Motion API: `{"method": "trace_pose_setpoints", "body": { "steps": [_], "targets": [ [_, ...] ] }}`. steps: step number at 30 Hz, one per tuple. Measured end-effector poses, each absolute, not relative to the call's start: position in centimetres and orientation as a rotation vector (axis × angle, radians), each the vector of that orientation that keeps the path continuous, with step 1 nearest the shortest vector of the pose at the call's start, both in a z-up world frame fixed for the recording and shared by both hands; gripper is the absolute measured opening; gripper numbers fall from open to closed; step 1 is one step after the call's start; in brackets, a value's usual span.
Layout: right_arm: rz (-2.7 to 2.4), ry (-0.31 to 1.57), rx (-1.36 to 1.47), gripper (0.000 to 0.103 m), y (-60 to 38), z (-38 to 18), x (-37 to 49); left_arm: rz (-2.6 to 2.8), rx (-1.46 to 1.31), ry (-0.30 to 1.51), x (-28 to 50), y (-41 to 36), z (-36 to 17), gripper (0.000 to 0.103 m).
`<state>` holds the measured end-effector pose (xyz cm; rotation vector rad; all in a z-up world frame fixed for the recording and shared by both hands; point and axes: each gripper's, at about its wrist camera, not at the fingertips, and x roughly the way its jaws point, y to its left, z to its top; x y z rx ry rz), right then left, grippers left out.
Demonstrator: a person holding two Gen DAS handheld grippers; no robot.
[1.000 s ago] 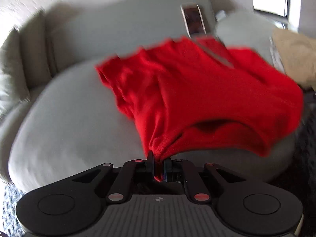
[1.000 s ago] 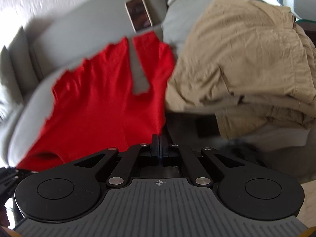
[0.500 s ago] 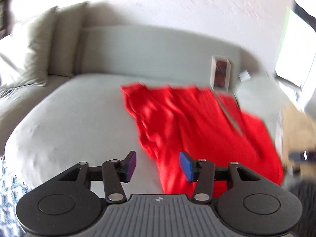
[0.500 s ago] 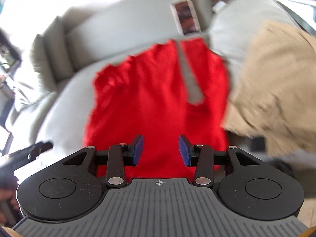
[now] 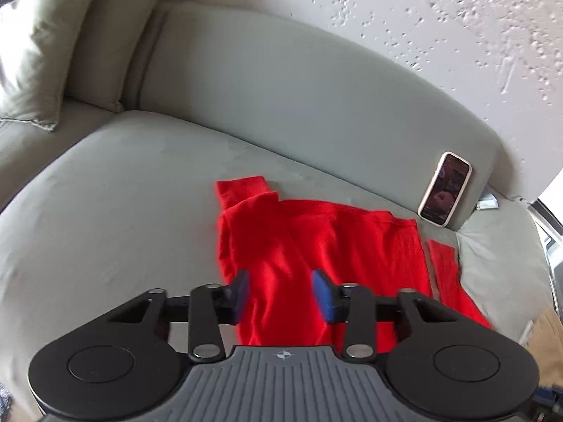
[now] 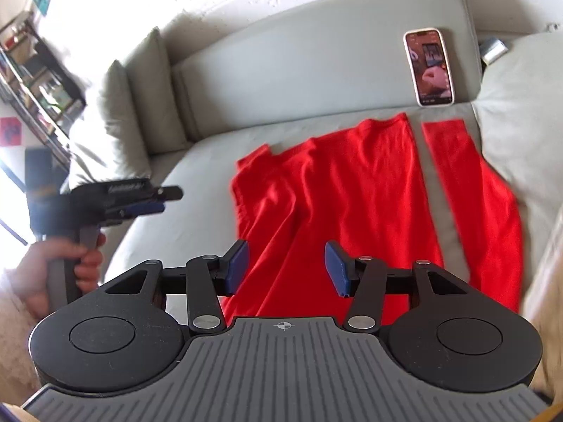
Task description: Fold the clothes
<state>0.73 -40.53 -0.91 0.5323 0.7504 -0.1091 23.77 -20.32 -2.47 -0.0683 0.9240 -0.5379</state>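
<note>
Released since a second ago, the red shirt (image 6: 355,193) lies rumpled; left tool (image 5: 280,292) and right tool (image 6: 285,267) gape, empty.

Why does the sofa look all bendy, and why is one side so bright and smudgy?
Both wrist views use fisheye lenses, so the sofa curves. In the right wrist view, window light washes out the left edge, and the left gripper and the hand holding it look motion-blurred. The red shirt and phone are fairly sharp.
</note>
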Motion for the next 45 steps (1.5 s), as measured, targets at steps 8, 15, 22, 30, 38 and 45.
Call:
{"method": "trace_pose_setpoints", "body": {
  "steps": [8, 15, 22, 30, 38, 45],
  "targets": [
    [-0.119, 0.818, 0.692, 0.054, -45.1, -7.4, 5.8, -0.473, -0.162, 1.025, 35.1, -27.4, -9.2, 0.029],
    [-0.117, 0.829, 0.766, 0.054, -47.3, -11.9, 7.5, -0.364, -0.015, 1.034, 40.9, -32.4, -13.2, 0.030],
    [-0.089, 0.831, 0.787, 0.055, -47.6, -14.1, 7.7, -0.267, 0.289, 0.989, 42.0, -36.9, -15.8, 0.032],
    [-0.110, 0.833, 0.770, 0.055, -47.0, -12.5, 5.2, -0.420, 0.156, 0.813, 36.4, -31.0, -9.0, 0.002],
    [-0.103, 0.832, 0.723, 0.055, -43.9, -7.3, -2.7, -0.550, -0.213, 0.551, 25.9, -10.5, 7.4, 0.002],
    [-0.038, 0.838, 0.720, 0.055, -39.6, -4.0, -9.1, -0.488, -0.412, 0.449, 19.7, 4.0, 13.1, 0.002]
  ]
}}
